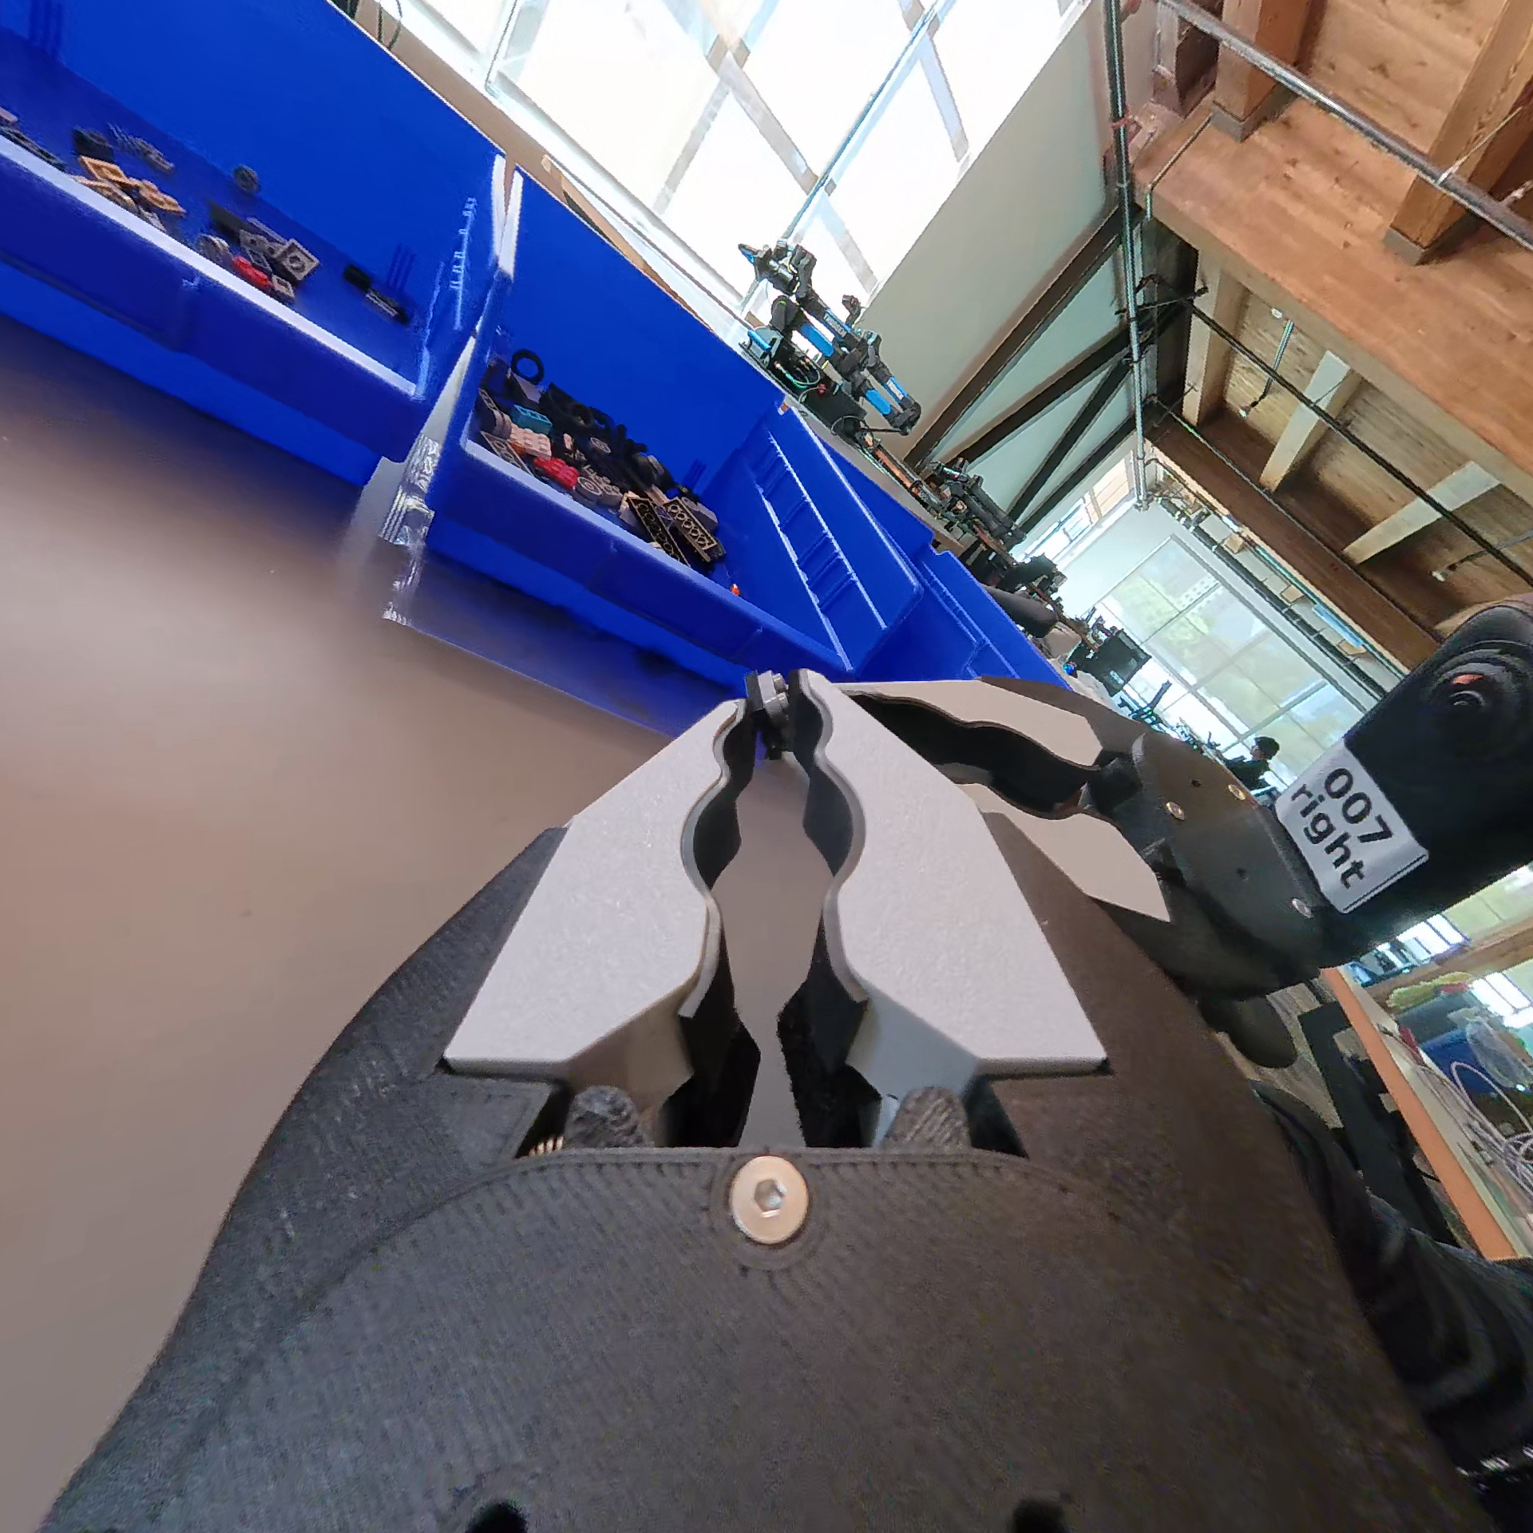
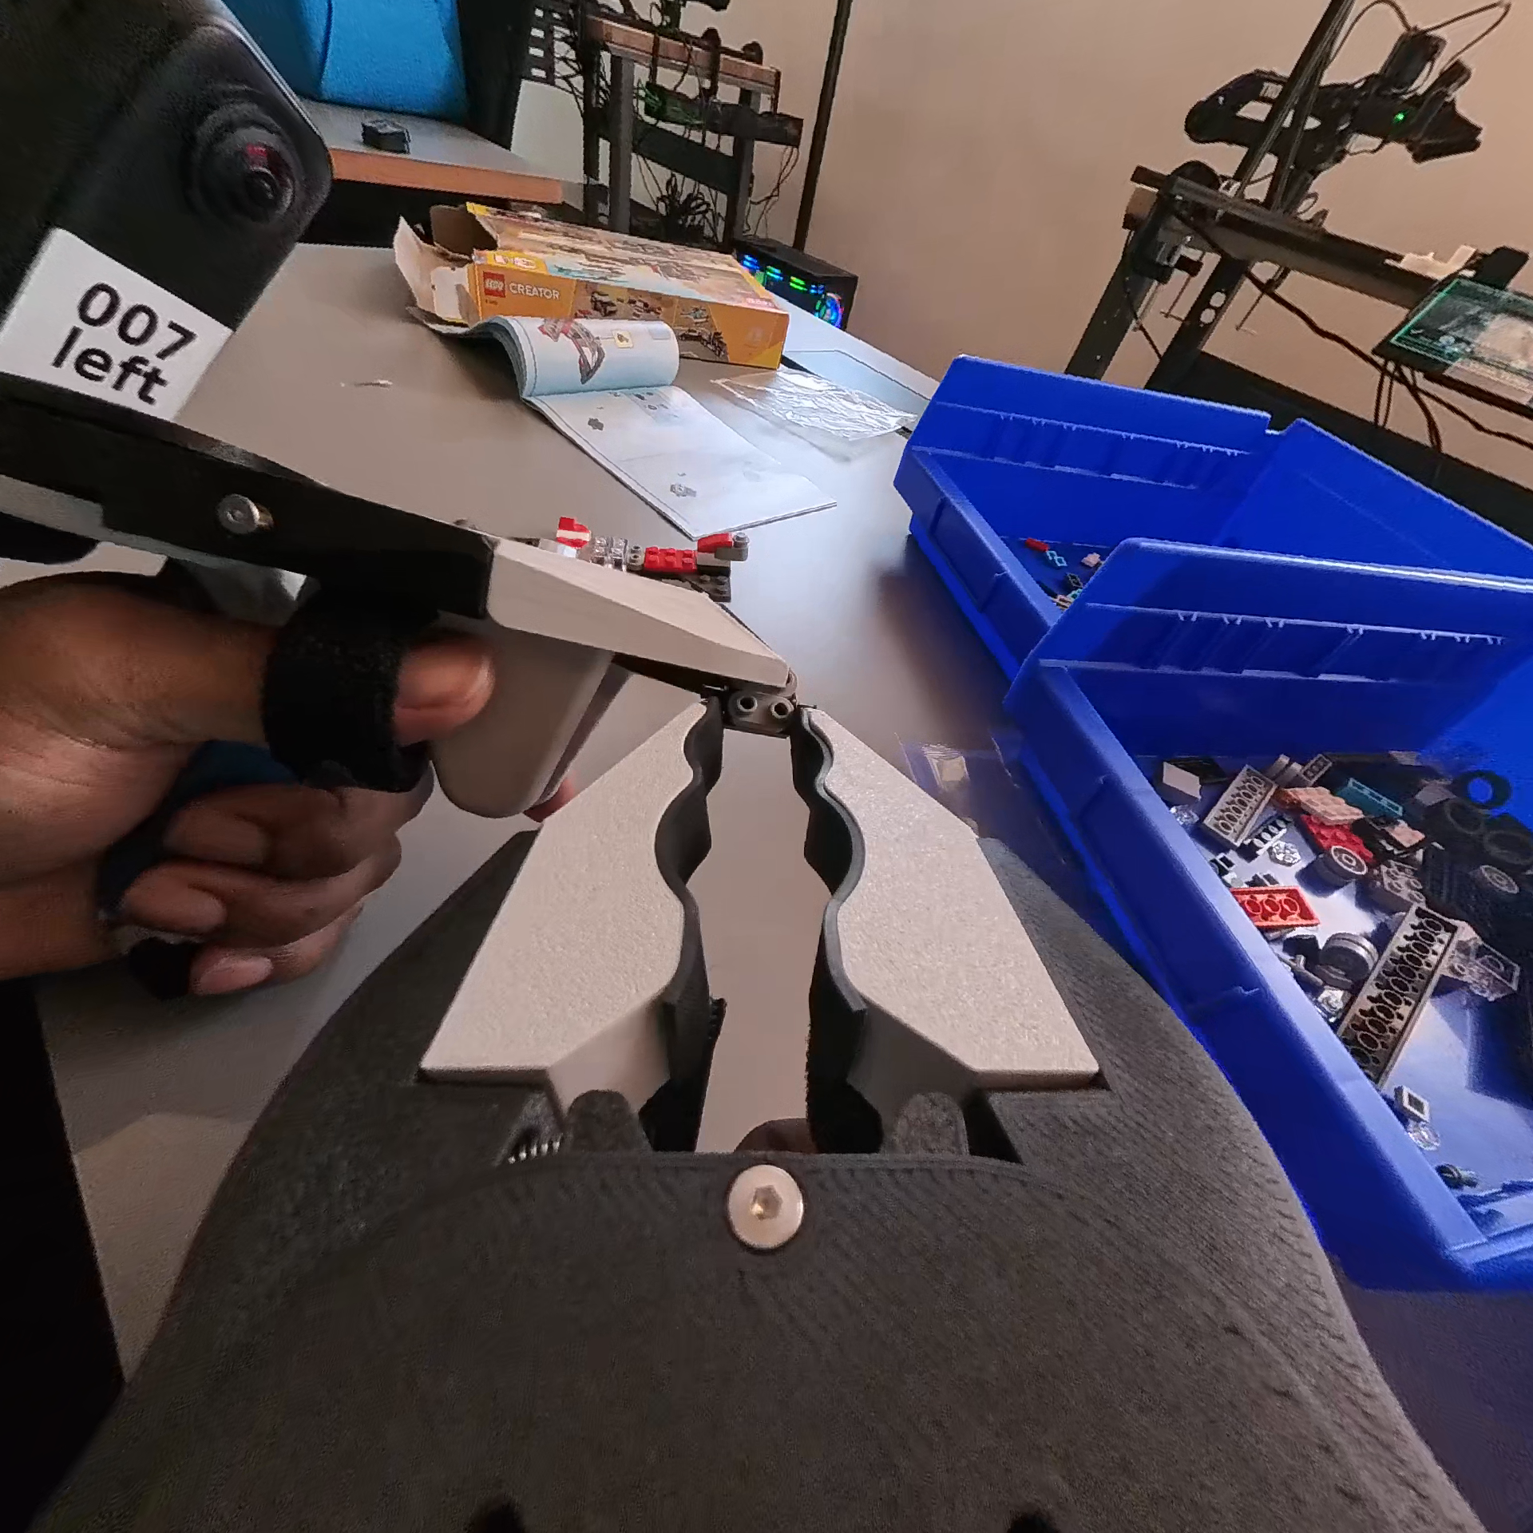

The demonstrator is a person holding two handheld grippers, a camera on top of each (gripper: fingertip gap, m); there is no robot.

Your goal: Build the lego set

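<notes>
Right wrist view: both grippers (image 2: 756,712) pinch a grey piece (image 2: 759,710) beside brick-filled blue bin (image 2: 1161,987)

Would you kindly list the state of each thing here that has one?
Left gripper: shut on small grey piece.
Right gripper: shut on small grey piece.
Set box: flap open.
Instruction booklet: lying open.
Partial model: unfinished, on table.
</notes>
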